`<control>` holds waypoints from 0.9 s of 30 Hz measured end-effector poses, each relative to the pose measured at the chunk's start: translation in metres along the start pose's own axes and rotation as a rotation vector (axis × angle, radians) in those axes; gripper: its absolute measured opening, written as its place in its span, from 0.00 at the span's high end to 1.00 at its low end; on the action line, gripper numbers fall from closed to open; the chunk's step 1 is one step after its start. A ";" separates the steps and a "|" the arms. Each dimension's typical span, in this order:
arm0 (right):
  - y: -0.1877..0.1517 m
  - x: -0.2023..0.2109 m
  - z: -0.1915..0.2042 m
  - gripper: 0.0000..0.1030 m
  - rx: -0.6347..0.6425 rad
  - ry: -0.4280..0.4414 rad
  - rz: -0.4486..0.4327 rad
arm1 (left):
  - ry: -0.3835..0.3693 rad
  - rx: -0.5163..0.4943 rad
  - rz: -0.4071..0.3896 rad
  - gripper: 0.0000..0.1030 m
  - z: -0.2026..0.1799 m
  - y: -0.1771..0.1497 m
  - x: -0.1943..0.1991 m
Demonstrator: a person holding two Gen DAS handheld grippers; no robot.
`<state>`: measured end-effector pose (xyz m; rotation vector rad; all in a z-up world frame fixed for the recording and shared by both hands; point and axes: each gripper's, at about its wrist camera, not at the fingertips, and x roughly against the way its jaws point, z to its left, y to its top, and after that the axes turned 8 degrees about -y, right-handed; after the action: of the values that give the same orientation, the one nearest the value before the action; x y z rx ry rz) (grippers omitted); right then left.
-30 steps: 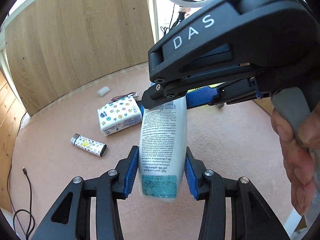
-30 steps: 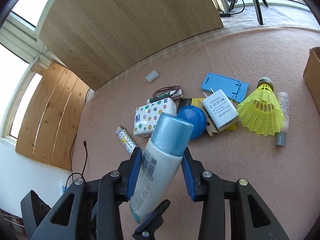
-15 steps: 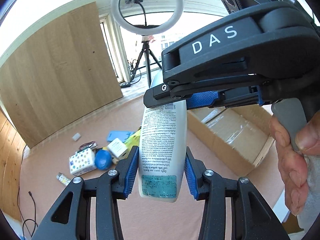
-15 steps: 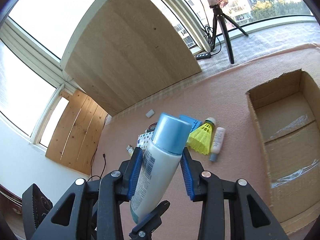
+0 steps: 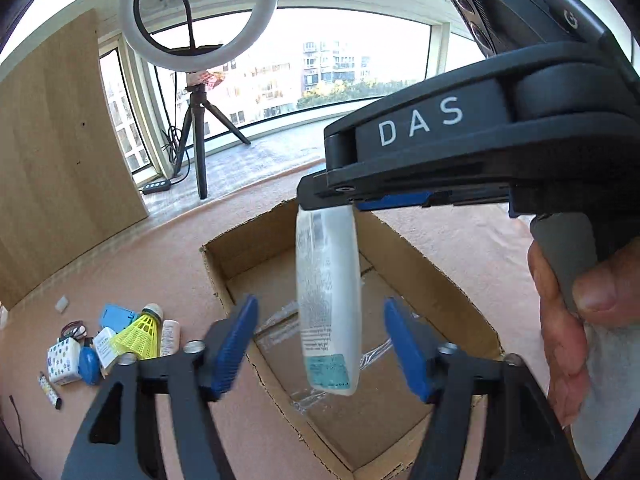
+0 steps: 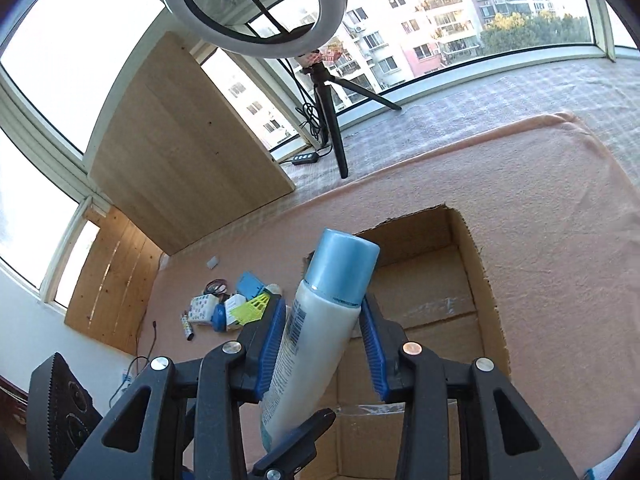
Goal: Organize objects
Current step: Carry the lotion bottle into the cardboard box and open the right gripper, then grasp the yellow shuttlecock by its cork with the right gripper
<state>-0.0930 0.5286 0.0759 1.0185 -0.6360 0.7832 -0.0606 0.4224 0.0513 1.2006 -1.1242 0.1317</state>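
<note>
Over corrugated cardboard box (image 5: pixel 420 256), smooth oval bottle (image 5: pixel 328 300).

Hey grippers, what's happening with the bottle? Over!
Left hand-held gripper opening, off bottle. Right hand-held gripper clamps it over cardboard box. Nothing blocking.

Pink carpet (image 5: pixel 152 264) on floor: open cardboard box (image 5: pixel 224 276) centre; left cluster w/ yellow shuttlecock (image 5: pixel 138 334), blue phone stand (image 5: pixel 116 316), patterned box (image 5: pixel 62 362), lighter (image 5: pixel 50 390); ring-light tripod (image 5: pixel 200 132) beyond carpet edge.

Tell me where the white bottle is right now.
In both wrist views the white bottle hangs over the open cardboard box, clamped in the right gripper; the left gripper jaws are opening, clear of it.
</note>
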 end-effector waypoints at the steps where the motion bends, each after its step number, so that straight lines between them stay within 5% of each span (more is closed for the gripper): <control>1: 0.004 -0.002 -0.005 0.60 0.013 -0.046 -0.008 | 0.022 -0.014 -0.003 0.08 -0.001 0.002 -0.001; 4: 0.008 0.000 -0.018 0.51 -0.005 -0.090 -0.028 | 0.046 -0.050 -0.004 0.07 0.003 -0.004 0.005; 11: -0.005 -0.009 -0.001 0.50 -0.037 -0.094 -0.035 | 0.070 0.022 0.015 0.07 0.060 -0.056 0.045; 27: -0.100 -0.094 0.166 0.50 0.075 -0.211 0.057 | 0.200 0.293 -0.028 0.05 0.277 -0.197 0.161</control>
<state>-0.0823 0.3213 0.0193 1.1658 -0.8242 0.7598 -0.0310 0.0488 0.0195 1.4277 -0.9329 0.3979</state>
